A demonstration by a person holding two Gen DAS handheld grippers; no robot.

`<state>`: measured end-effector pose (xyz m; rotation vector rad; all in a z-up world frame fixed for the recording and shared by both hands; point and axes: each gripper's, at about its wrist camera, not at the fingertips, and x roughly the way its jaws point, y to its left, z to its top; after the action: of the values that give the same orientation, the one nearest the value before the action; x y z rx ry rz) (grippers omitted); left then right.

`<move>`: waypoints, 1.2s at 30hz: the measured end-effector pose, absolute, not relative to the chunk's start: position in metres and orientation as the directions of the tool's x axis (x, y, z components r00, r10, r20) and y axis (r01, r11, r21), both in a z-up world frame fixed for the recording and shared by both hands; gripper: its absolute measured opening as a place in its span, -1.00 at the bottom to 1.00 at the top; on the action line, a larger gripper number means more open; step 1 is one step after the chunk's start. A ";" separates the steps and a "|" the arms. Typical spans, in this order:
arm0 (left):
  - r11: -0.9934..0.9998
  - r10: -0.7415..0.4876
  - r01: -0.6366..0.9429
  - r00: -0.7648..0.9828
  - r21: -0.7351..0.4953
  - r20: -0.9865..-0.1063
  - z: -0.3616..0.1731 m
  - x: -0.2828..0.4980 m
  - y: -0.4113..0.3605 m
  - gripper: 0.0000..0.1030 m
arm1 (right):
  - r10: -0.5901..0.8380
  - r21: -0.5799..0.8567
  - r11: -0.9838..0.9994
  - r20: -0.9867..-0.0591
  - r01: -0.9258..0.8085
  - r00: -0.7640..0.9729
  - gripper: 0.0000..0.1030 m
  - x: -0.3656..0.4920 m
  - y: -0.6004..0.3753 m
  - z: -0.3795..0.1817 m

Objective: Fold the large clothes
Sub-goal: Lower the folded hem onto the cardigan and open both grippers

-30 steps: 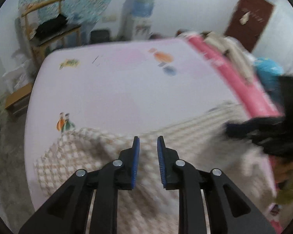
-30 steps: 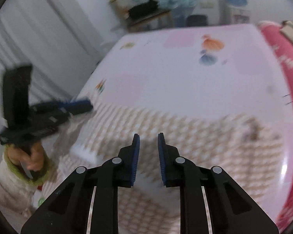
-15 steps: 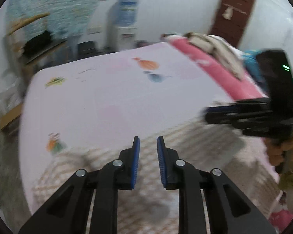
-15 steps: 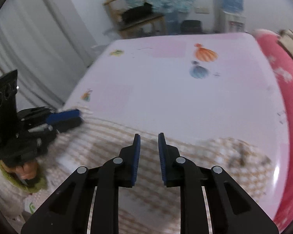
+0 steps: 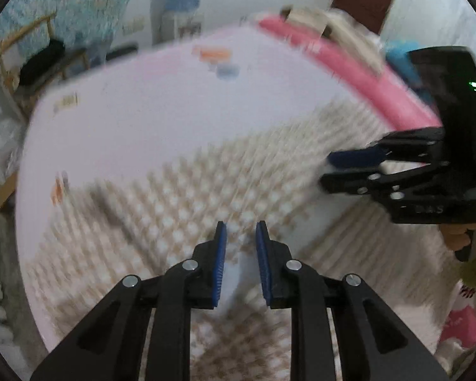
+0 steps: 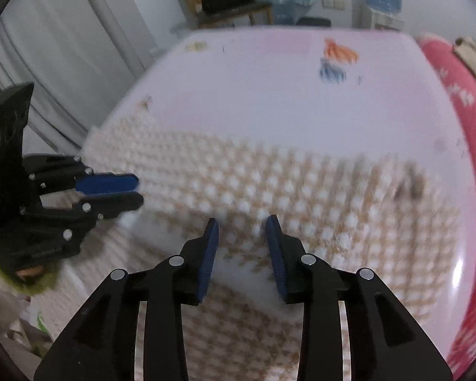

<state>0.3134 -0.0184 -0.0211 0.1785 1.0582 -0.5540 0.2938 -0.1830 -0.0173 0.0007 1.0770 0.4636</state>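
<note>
Lying across the near end of the bed (image 5: 149, 120) is the checked garment (image 5: 206, 190), a beige-and-white piece spread over the pale pink sheet and draped off the near edge. Its surface is motion-blurred in both views, so finer folds cannot be made out.

The left gripper (image 5: 240, 241) points down at the cloth with its blue pads a narrow gap apart. White fabric shows in that gap, but whether the pads actually pinch it cannot be told. The right gripper (image 6: 241, 238) also hangs over the garment (image 6: 269, 190), and its jaws have just been opening; they now stand clearly apart with cloth visible between and beneath them, the pads not pressing on it.

Each gripper appears in the other's camera: the right one (image 5: 336, 171) at the right edge of the left view, held by a hand (image 5: 460, 235) in a green cuff, and the left one (image 6: 133, 190) at the left edge of the right view.

As for containers (only one is plain), a water dispenser (image 6: 380, 3) stands by the far wall with a blue bottle on top; its fill level cannot be read. A pink bolster (image 5: 349, 73) runs along the bed's right side with folded clothes on it. A wooden chair (image 6: 225, 3) by the far wall carries a dark bundle.
</note>
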 end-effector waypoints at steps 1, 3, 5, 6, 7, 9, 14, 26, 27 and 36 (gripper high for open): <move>0.852 -0.358 0.508 0.390 -0.126 -0.848 -0.022 0.311 -0.017 -0.63 | 0.358 0.209 0.906 -0.843 -0.369 0.402 -0.39 0.289 -0.186 -0.017; 0.862 -0.355 0.488 0.389 -0.137 -0.850 -0.015 0.312 -0.012 -0.63 | 0.317 0.177 0.921 -0.858 -0.347 0.404 -0.40 0.284 -0.184 -0.008; 0.873 -0.356 0.467 0.411 -0.142 -0.839 -0.004 0.305 -0.003 -0.63 | 0.301 0.168 0.933 -0.848 -0.318 0.436 -0.39 0.270 -0.190 0.006; 0.872 -0.361 0.470 0.430 -0.136 -0.828 0.000 0.299 0.000 -0.63 | 0.287 0.155 0.940 -0.844 -0.305 0.454 -0.37 0.263 -0.194 0.009; 0.875 -0.352 0.469 0.444 -0.121 -0.824 0.001 0.295 0.003 -0.61 | 0.256 0.131 0.950 -0.847 -0.282 0.467 -0.37 0.258 -0.199 0.008; 0.890 -0.294 0.448 0.427 -0.082 -0.855 -0.012 0.292 0.005 -0.58 | 0.249 0.148 0.958 -0.859 -0.247 0.448 -0.37 0.258 -0.208 -0.007; 0.907 -0.306 0.406 0.448 -0.113 -0.840 -0.004 0.288 0.016 -0.58 | 0.202 0.107 0.970 -0.855 -0.218 0.478 -0.37 0.249 -0.202 0.006; 0.919 -0.282 0.380 0.452 -0.104 -0.846 -0.010 0.279 0.004 -0.47 | 0.212 0.142 0.974 -0.850 -0.177 0.482 -0.20 0.242 -0.186 -0.001; 0.922 -0.281 0.372 0.463 -0.103 -0.841 -0.003 0.273 0.008 -0.35 | 0.223 0.155 0.972 -0.843 -0.175 0.490 -0.01 0.234 -0.189 0.004; 0.954 -0.224 0.291 0.515 -0.077 -0.828 0.022 0.203 0.030 0.70 | 0.315 0.254 0.949 -0.805 -0.187 0.503 0.56 0.137 -0.199 0.023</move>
<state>0.2025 0.0296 0.0218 0.0752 0.9828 -0.3099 0.1367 -0.1991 0.0233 0.1403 0.9993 0.3039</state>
